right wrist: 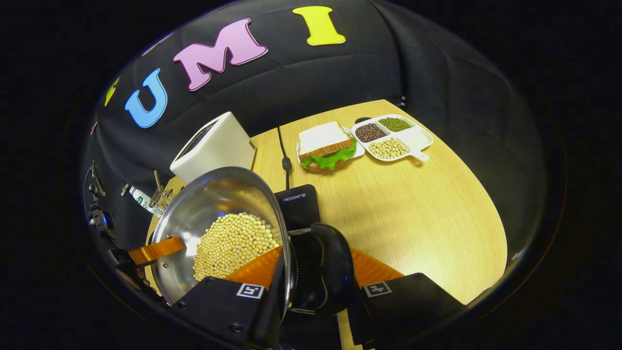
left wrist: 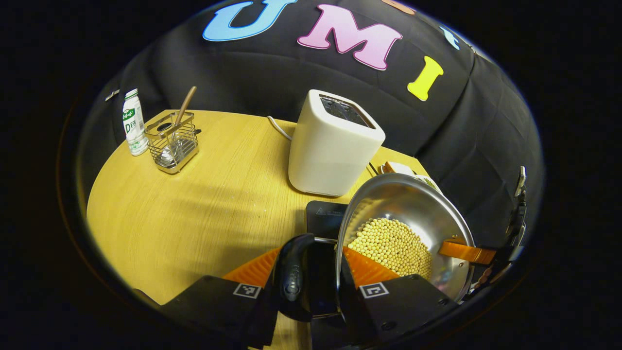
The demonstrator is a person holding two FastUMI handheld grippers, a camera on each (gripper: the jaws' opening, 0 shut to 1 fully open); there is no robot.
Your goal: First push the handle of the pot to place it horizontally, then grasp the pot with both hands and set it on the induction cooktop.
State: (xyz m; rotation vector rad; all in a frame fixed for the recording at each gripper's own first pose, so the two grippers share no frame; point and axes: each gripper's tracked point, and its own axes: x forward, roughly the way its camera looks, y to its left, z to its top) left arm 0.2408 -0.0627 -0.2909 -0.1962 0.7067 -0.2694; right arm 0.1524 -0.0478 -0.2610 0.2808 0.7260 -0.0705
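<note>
The pot (left wrist: 406,228), full of pale beans (left wrist: 393,245), is held up just over the dark cooktop (left wrist: 324,218). The left gripper (left wrist: 311,287) is closed on the pot's rim and handle (left wrist: 291,272). The right gripper (right wrist: 316,287) pinches the other handle (right wrist: 325,272) the same way. So I think the carrying step is on. Next, lower the pot gently and flat onto the cooktop. A toaster (left wrist: 333,143) stands just behind.

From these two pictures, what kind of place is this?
Probably a mock kitchen in a recording booth: a white toaster, a black induction cooktop and a steel pot of soybeans on a wooden table against black cloth.
</note>
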